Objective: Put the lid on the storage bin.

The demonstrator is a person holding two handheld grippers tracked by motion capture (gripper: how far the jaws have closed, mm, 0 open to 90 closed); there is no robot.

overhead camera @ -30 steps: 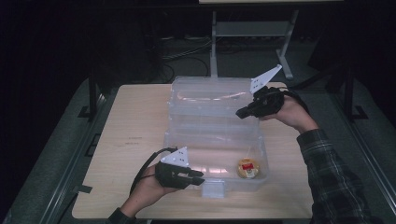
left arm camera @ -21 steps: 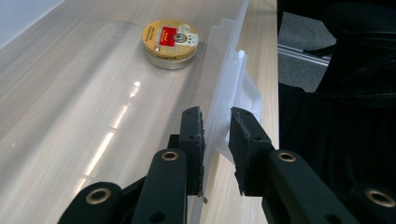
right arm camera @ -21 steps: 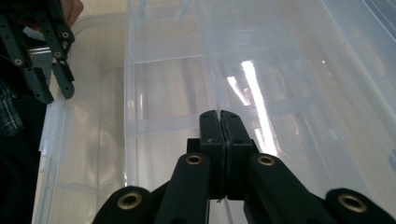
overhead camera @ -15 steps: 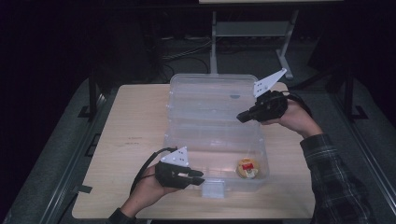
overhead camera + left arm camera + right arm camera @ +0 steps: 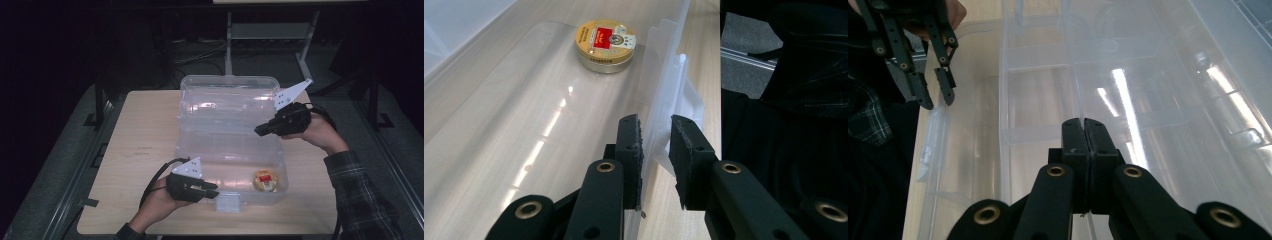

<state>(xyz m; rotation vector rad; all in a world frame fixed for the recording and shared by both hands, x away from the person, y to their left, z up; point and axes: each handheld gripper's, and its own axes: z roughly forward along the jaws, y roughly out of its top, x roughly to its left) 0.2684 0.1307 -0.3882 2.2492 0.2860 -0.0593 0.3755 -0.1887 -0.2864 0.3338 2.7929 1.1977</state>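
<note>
So the clear plastic box (image 5: pixel 230 150) sits in the middle of the wooden table (image 5: pixel 135 150), lid (image 5: pixel 227 97) tipped up at the far side. Bare tabletop runs wide on the left of it, just a thin strip along the near edge, and the right wall comes close to the table's right side.

Left gripper (image 5: pixel 212 190) comes in low from the near edge, hand under it, pointing across toward the front wall (image 5: pixel 664 75) by the latch tab (image 5: pixel 227 202). In the left gripper view the thin wall stands between the jaws: the inner pad lies against it, the outer one shows a small gap, so I can't tell if it's really pinched.

Right gripper (image 5: pixel 260 131) is held up over the box's right side, wrist cocked, nose pointing inward. Its jaws are pressed fully together with a thin clear edge of the divided insert tray (image 5: pixel 1128 100) clamped between them.

Inside, a small round gold tin (image 5: pixel 265 180) with a red label sits flat on the glossy floor in the near right corner, touching nothing else
</note>
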